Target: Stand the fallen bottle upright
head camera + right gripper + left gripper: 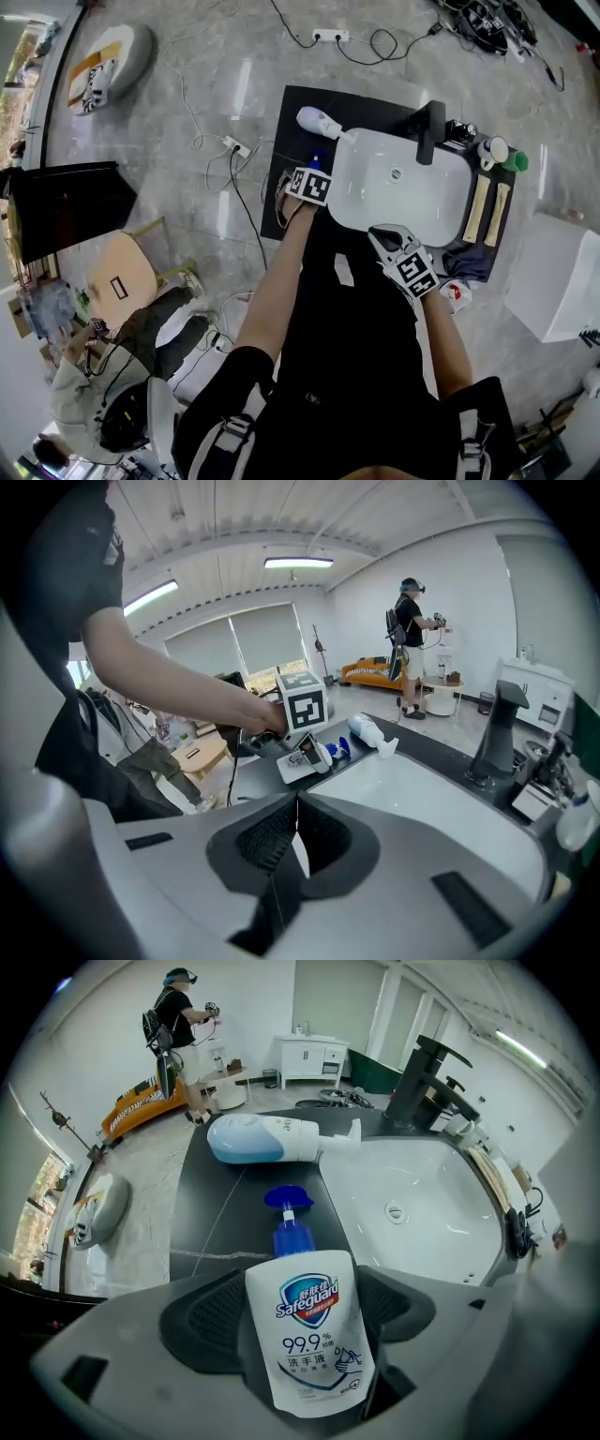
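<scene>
Because the left gripper (305,1290) points steeply down with its jaws released and spread wide on either side of the soap bottle (312,1340), nothing yet holds that bottle; it appears to lie flat on the black surface (225,1222), label up, its blue pump (287,1200) aimed away from the gripper and its body near the rim of the white sink (441,1241). The main risk, as a judgement, is the grip itself; the jaws straddle the broad, glossy labelled body, so once clenched and tilted the bottle may pivot between the pads or slide out; too hard a squeeze could press the wall in and let it slip, while too light a one would drop it. Swinging the pump end upward could also carry the bottle toward the sink; set down on or against the rim, it may topple into the basin. A 2nd bottle (267,1138), white and pale blue, lies on its side farther along the surface with its nozzle at the sink's corner; a wide swing might knock it. The right gripper (297,803) has its jaws clenched together on nothing and hovers at the sink's near side; it offers no support should the bottle start to fall.
</scene>
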`<state>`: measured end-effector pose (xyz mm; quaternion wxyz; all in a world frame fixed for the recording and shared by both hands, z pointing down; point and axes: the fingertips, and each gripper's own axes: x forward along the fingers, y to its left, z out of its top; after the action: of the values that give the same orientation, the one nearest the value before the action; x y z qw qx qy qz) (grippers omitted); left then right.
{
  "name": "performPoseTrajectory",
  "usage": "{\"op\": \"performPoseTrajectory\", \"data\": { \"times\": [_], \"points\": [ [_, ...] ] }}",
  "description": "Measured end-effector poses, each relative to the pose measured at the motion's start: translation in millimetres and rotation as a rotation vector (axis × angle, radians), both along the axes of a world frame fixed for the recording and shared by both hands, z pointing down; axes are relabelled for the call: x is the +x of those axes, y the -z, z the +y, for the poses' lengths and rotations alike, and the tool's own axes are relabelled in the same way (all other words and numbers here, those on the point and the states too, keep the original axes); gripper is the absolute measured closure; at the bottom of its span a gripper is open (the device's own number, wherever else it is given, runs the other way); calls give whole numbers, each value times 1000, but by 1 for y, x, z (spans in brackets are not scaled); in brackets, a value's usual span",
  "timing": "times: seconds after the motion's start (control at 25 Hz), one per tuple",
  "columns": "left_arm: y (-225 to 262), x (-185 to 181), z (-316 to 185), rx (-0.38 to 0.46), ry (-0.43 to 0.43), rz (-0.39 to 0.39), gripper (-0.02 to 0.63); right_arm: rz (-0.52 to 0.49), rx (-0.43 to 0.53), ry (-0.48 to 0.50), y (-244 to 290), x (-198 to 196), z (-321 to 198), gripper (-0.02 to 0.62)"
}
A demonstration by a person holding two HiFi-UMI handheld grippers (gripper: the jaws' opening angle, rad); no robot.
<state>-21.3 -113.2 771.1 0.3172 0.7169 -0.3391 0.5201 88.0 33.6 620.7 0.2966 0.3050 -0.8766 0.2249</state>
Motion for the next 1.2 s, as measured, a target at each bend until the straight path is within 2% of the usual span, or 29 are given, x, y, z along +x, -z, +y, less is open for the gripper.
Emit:
{"op": "performPoseTrajectory", "data": {
  "times": [0.12,0.24,0.36,0.8,1.2],
  "points": [
    [4,-2,-2,14,6,-5,264,-2,0,0,0,0,-1,535],
    [3,-1,-1,18,24,38,264,-4,1,2,-1,1,-2,535],
    [7,-4,-4,74,37,52,264,-7,5,2,-1,2,-2,535],
    [15,-13,-1,162,108,127,265,-2,-9,3,-7,10,2,535],
    [56,-32,-28,400,180,202,265,-11,-9,22,-9,-1,-2,535]
  ]
}}
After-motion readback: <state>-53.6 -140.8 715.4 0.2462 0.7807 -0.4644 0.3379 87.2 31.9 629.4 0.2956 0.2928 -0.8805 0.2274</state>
